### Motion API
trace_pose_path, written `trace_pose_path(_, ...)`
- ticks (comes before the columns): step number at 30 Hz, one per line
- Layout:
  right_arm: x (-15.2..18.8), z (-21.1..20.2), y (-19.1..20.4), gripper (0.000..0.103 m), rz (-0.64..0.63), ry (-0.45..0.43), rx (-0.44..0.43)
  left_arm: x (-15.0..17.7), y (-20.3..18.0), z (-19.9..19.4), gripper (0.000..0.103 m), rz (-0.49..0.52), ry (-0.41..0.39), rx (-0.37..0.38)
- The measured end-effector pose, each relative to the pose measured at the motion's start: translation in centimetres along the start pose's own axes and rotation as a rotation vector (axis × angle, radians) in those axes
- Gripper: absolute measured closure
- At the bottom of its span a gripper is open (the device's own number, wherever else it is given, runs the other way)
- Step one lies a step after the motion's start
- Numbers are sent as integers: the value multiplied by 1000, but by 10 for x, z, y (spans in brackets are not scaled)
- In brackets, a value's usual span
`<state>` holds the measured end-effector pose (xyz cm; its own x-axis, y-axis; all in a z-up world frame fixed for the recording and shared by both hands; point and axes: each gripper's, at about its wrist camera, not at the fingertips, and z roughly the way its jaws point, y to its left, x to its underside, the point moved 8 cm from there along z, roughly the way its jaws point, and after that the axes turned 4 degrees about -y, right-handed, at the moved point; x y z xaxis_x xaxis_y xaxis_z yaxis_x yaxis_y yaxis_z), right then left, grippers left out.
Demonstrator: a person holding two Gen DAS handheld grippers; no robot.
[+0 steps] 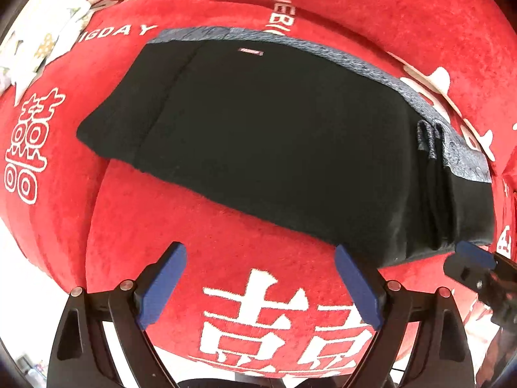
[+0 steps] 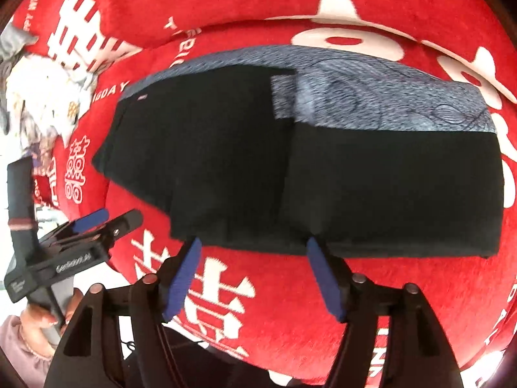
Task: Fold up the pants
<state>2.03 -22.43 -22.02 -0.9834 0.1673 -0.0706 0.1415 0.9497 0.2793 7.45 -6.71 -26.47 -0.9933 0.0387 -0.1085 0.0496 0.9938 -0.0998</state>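
The black pants (image 1: 265,135) lie folded into a compact stack on a red blanket (image 1: 226,258), with a grey patterned waistband (image 1: 355,61) along the far edge. They also show in the right wrist view (image 2: 323,174). My left gripper (image 1: 260,255) is open and empty, just short of the stack's near edge. My right gripper (image 2: 253,245) is open, its fingertips (image 2: 313,249) at the stack's near edge, holding nothing. The right gripper also shows at the right of the left wrist view (image 1: 468,255), and the left gripper at the left of the right wrist view (image 2: 106,220).
The red blanket (image 2: 323,307) carries large white Chinese characters and lettering. A white patterned cloth (image 1: 48,32) lies at the far left. The person's hand (image 2: 42,317) holds the left gripper's handle.
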Motion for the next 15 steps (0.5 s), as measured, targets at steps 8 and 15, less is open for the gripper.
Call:
trace_pose_path(8, 0, 1, 23, 17, -69, 2, 22, 1, 22, 5, 1, -77, 10, 10)
trace_pose_path(15, -6, 10, 40, 15, -121, 25, 50, -1, 37, 6, 1, -91, 15, 12)
